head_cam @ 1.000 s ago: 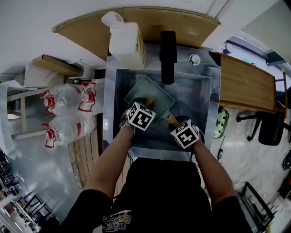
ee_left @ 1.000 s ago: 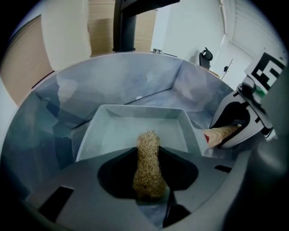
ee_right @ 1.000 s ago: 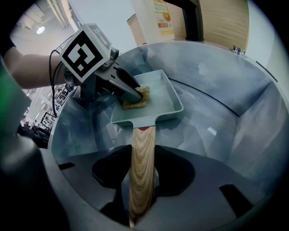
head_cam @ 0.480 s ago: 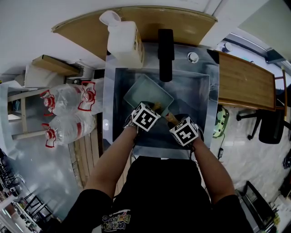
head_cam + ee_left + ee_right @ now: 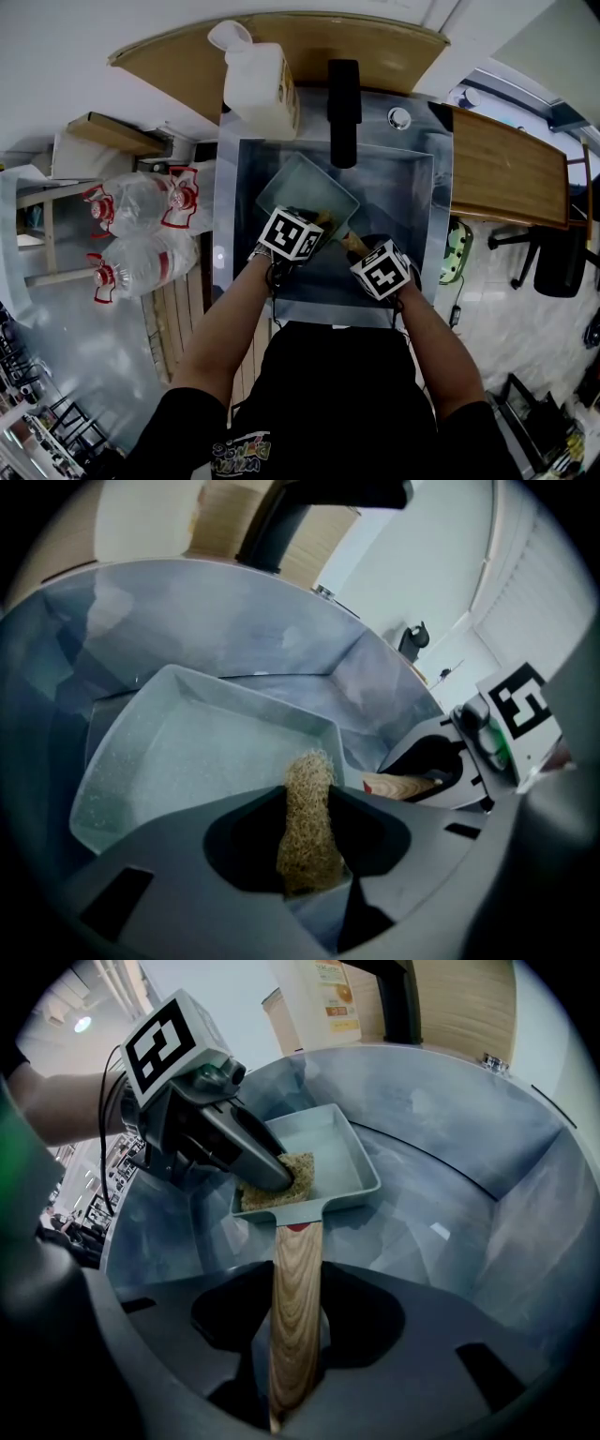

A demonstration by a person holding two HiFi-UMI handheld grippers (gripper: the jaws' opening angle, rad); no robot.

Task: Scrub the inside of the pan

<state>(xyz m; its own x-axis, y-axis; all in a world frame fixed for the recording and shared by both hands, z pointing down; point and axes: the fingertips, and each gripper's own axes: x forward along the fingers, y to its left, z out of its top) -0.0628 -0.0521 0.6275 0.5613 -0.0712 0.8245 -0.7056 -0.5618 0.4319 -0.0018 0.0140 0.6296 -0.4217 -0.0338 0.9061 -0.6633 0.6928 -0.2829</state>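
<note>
Stainless sink basin (image 5: 398, 192) under a black faucet (image 5: 344, 103); the square grey pan (image 5: 333, 1152) lies just ahead of the right gripper (image 5: 297, 1288), whose jaws are clamped on the pan's wooden handle (image 5: 298, 1241). Left gripper (image 5: 309, 794) is pinched on a tan scouring pad (image 5: 267, 1196), which sits on the pan floor at the corner nearest the handle. Over the last second it slid toward the right gripper and back while pan and right gripper stayed put. This reads as one scrub stroke, with scrubbing under way and probably not finished.
</note>
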